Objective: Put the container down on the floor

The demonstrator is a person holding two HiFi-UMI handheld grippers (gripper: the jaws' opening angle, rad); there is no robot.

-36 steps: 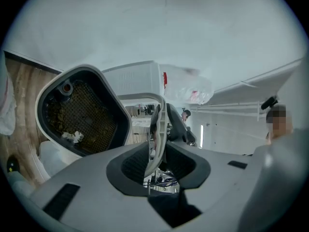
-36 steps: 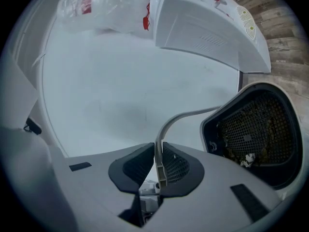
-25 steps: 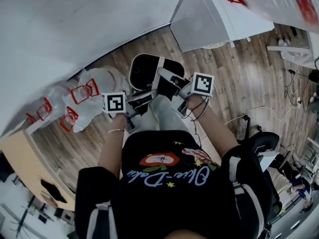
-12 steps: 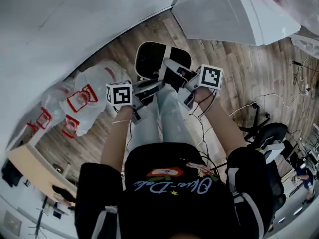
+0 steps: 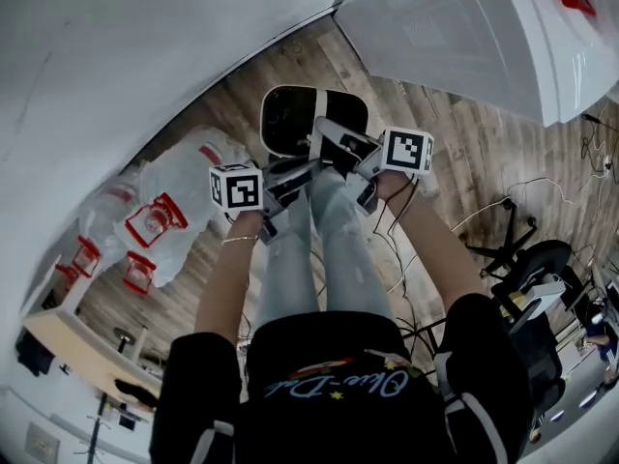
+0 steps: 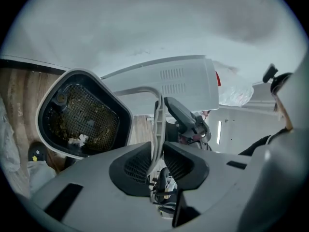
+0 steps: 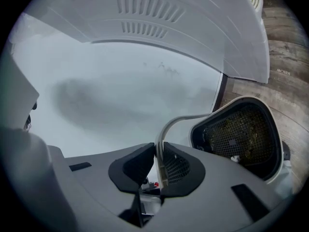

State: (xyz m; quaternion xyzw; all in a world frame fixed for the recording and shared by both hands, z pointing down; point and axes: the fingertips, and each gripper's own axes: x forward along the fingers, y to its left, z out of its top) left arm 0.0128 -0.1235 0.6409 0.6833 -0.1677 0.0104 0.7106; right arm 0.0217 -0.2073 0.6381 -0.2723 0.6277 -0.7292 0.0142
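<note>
Here, in the head view, the container point(image 5: 302, 119) is seen over the wooden floor point(image 5: 484, 153), close to the wall, carried between the left tongs point(image 5: 290, 174) and the right tongs point(image 5: 338, 153). Whether its base meets the floor cannot be told.

In the left gripper view, the left tongs point(image 6: 157, 161) are clenched on the thin white handle point(image 6: 157, 124), their jaws having just been closing on it. The mesh-lined container point(image 6: 82, 115) is shown at left.

In the right gripper view, the right tongs point(image 7: 158, 166) are likewise clamped on the handle point(image 7: 181, 121), with the container point(image 7: 241, 134) at lower right.

The step is judged best done if both grips are held firm and level and the container is lowered squarely, clear of the plastic bags point(image 5: 164, 206). Release is best withheld until the base rests flat.
</note>
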